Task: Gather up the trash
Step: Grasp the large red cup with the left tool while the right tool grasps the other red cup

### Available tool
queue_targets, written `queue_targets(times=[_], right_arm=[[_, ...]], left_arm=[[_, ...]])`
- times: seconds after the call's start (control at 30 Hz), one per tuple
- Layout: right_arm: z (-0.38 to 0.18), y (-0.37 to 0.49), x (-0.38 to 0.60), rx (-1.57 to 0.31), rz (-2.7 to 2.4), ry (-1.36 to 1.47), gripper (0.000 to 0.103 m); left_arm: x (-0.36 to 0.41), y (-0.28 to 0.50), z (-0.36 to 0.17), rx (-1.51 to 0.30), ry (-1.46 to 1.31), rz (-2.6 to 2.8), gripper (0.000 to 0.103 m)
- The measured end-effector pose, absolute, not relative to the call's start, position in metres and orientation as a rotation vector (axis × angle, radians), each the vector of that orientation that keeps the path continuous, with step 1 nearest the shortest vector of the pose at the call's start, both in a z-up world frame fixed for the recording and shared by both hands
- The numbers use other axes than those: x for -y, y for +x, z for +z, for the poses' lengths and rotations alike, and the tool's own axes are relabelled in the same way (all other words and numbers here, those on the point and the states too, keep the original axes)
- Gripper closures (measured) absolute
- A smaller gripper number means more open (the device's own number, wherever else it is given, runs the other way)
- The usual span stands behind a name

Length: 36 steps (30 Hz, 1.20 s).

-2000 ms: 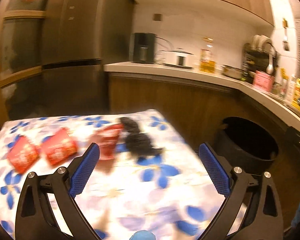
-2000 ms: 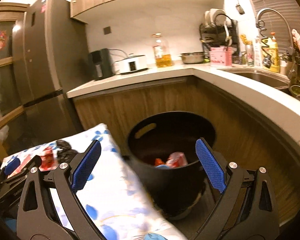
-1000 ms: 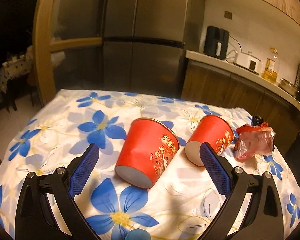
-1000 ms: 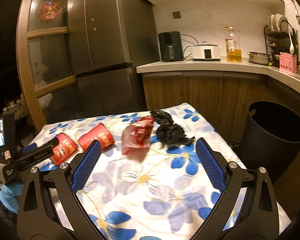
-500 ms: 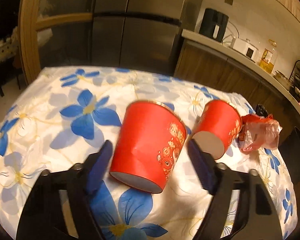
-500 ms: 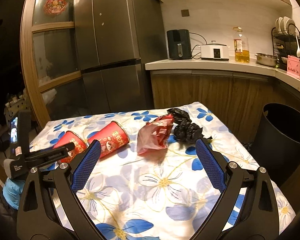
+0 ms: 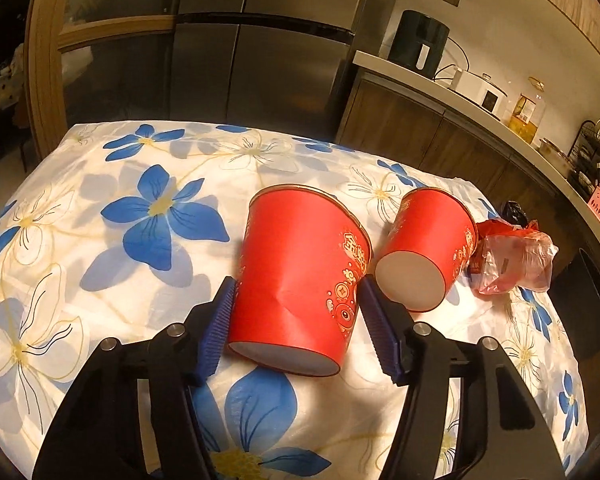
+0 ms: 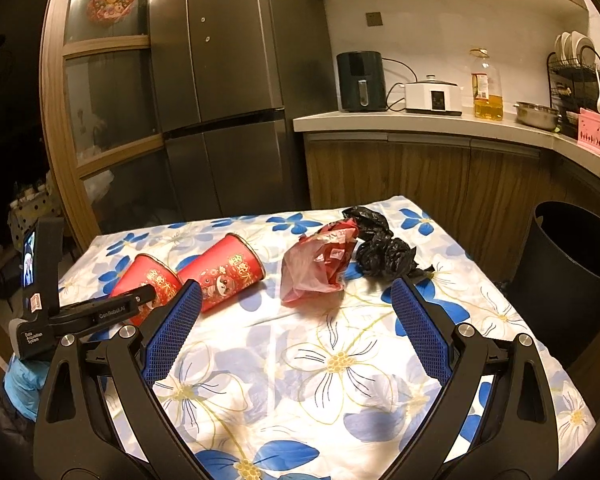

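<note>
I'm on the pickup — my left gripper (image 7: pixel 296 316) is closing, its fingers (image 7: pixel 220 328) pressing the nearer red cup (image 7: pixel 300 280), which lies left of the bin (image 8: pixel 572 280). Next: lift, carry binward. Right gripper (image 8: pixel 296 332) released, empty.

in the right wrist view the nearer red cup (image 8: pixel 148 284) is partly hidden behind the left gripper (image 8: pixel 140 300), so whether the jaws, which are closing, already press on it cannot be told there, and the black bin (image 8: pixel 572 280) is cut off by the picture's right edge. in the left wrist view the black bag (image 7: pixel 514 212) is mostly covered by the red plastic bag (image 7: pixel 512 260), and the open mouth of the second red cup (image 7: pixel 428 248) is turned away and not seen. the bench (image 7: pixel 80 240) is cut by the lower edge in both views, and the small items on the far dish rack (image 8: pixel 580 68) are too small to be made out.
</note>
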State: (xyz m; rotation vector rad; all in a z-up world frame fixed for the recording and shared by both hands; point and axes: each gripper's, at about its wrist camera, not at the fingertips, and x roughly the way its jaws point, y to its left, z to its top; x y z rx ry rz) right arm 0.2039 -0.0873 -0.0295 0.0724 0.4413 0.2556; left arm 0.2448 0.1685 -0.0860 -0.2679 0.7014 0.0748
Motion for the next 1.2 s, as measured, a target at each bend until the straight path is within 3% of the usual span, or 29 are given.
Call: queue_targets(times=[0.73,1.2], right_arm=[[-0.04,0.223,0.079,-0.492,0.275,0.107,0.009],[-0.05,0.267,0.003,-0.573,0.347,0.15,0.009]], left_arm=[[-0.162,0.184,-0.051,-0.53,-0.248,0.18,0.043],[-0.183,0.141,-0.043,-0.459,-0.297,0.321,0.043]])
